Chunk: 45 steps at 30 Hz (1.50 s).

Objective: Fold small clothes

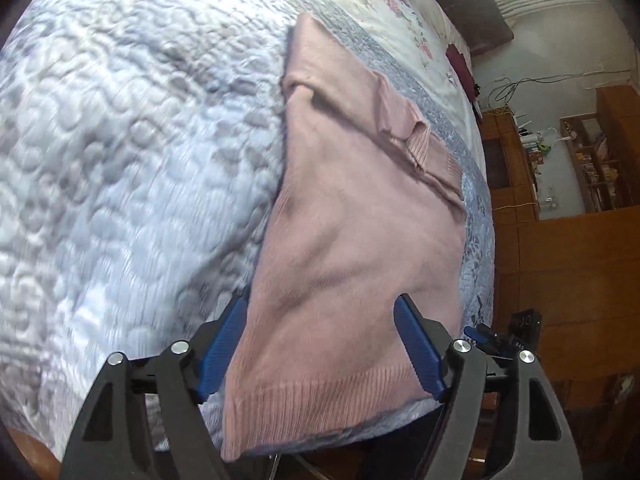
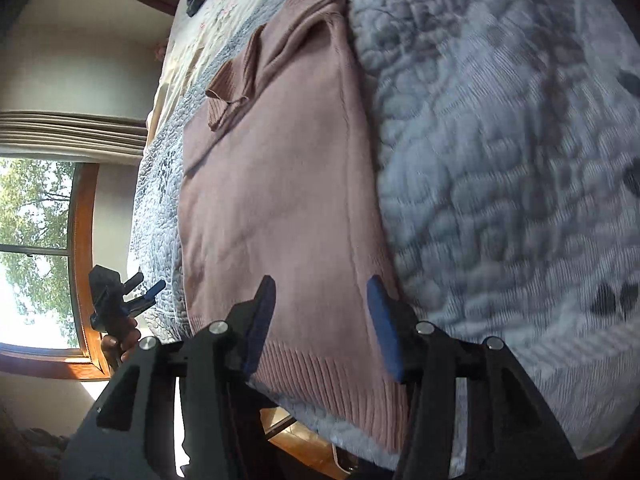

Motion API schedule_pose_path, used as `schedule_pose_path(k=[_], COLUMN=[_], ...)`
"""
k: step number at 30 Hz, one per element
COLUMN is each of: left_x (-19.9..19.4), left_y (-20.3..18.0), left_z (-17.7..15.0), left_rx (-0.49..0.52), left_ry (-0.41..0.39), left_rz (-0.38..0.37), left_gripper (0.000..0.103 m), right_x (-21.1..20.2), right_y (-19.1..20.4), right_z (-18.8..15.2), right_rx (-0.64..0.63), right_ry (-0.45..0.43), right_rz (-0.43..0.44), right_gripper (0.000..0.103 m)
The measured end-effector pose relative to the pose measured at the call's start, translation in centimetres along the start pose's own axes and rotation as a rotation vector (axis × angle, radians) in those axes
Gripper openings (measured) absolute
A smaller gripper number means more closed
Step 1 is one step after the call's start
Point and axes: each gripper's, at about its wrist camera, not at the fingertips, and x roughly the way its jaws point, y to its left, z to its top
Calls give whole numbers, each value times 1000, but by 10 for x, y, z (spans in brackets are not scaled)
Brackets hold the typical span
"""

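Bed (image 1: 120, 160) | pink sweater (image 1: 352, 240) ahead, partly folded | left gripper (image 1: 324, 320), right gripper (image 2: 322, 300) both spread wide over hem | next: likely pinch hem, fold upward.

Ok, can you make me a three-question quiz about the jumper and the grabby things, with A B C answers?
1. Where does the jumper lie?
A. on the quilt
B. on the floor
C. on a chair

2. What colour is the jumper?
A. green
B. pink
C. black

3. How do the left tool and right tool stand?
A. both shut on the jumper
B. one open, one shut
C. both open

Answers: 1 A, the jumper is spread flat on the blue-grey quilt. 2 B, its knit is pale pink in both views. 3 C, each tool's blue fingers stand wide apart above the ribbed hem, gripping nothing.
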Motion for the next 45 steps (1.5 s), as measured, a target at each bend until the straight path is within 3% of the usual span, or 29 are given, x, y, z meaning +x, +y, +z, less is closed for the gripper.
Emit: schedule_pose_path(k=[3, 7, 15, 22, 23, 24, 26, 31, 33, 35, 37, 45], left_x=[-8, -3, 23, 44, 46, 47, 51, 47, 44, 40, 33, -20], left_y=[21, 36, 46, 39, 39, 40, 42, 54, 58, 57, 57, 31], left_z=[-36, -59, -68, -73, -74, -76, -75, -78, -80, -81, -84, -80], left_rx=[-21, -39, -53, -52, -56, -59, -58, -131, -162, -190, -222, -243], left_ry=[44, 97, 196, 245, 253, 266, 272, 247, 232, 208, 177, 38], left_rz=[4, 37, 89, 58, 50, 52, 85, 53, 26, 3, -31, -187], left_gripper=[77, 77, 77, 76, 70, 54, 42, 21, 12, 10, 9, 8], right_x=[-8, -2, 12, 14, 16, 18, 23, 31, 33, 34, 30, -20], right_y=[-14, -17, -42, -45, -45, -45, -44, -39, -37, -37, -38, -13], right_z=[-40, -68, -84, -82, -83, -84, -84, -82, -83, -86, -89, -88], right_rx=[51, 56, 106, 109, 111, 114, 119, 111, 112, 111, 114, 94], right_ry=[26, 57, 55, 77, 85, 92, 108, 135, 153, 166, 159, 26], right_rz=[34, 7, -27, -4, 1, 13, 27, 53, 68, 65, 81, 201], right_gripper=[51, 54, 56, 57, 57, 57, 57, 56, 51, 27, 10, 8])
